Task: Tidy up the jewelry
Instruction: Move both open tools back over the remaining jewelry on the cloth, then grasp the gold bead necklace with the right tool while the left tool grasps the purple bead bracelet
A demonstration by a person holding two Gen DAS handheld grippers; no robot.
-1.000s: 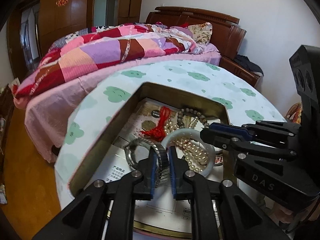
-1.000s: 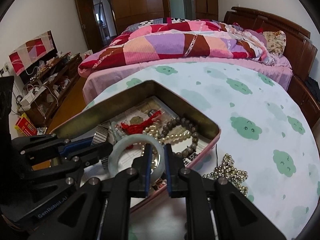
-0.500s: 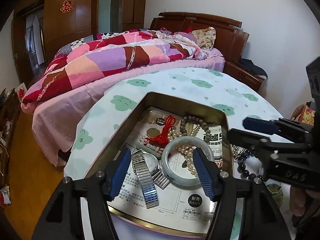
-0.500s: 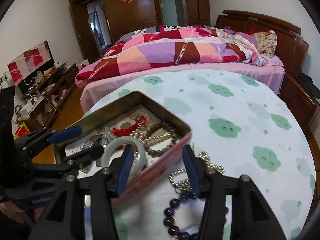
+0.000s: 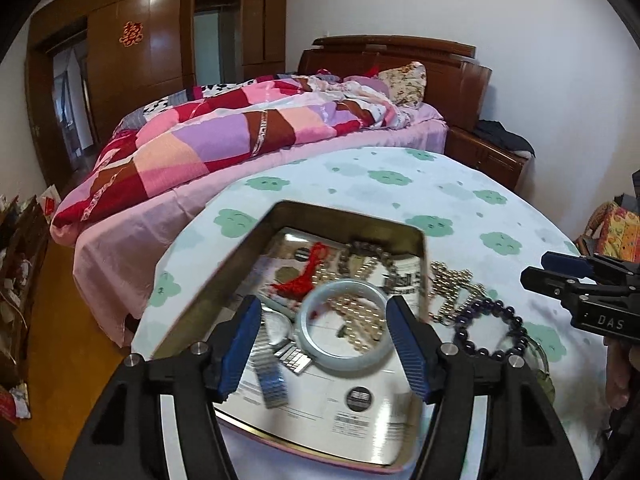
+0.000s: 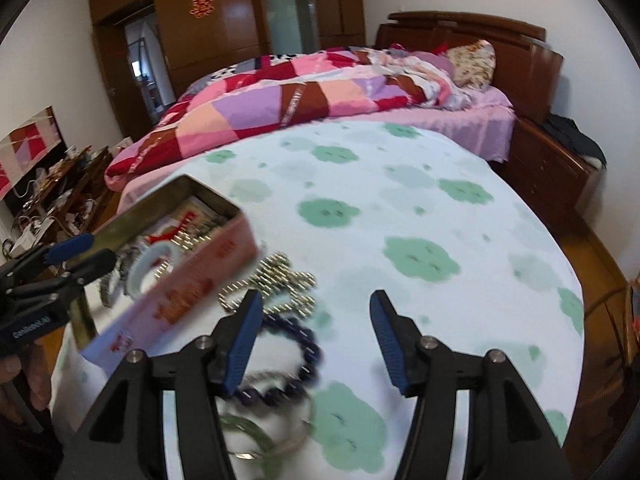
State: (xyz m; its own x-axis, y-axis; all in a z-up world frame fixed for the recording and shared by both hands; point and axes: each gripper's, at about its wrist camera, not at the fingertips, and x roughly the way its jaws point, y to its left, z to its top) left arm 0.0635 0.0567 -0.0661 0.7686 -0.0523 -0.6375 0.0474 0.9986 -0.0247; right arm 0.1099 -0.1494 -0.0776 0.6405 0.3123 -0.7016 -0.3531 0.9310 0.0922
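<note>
With both the left tool [image 5: 322, 344] and the right tool [image 6: 314, 338] having just been opening and now gaping empty, the right one is risking snagging the purple bead bracelet [image 6: 286, 360] beside the tin [image 6: 176, 276].

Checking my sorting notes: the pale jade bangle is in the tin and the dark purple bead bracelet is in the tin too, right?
Not quite. The pale jade bangle is in the tin, but the dark purple bead bracelet lies on the tablecloth outside it, beside its right wall, as the left wrist view shows.
</note>
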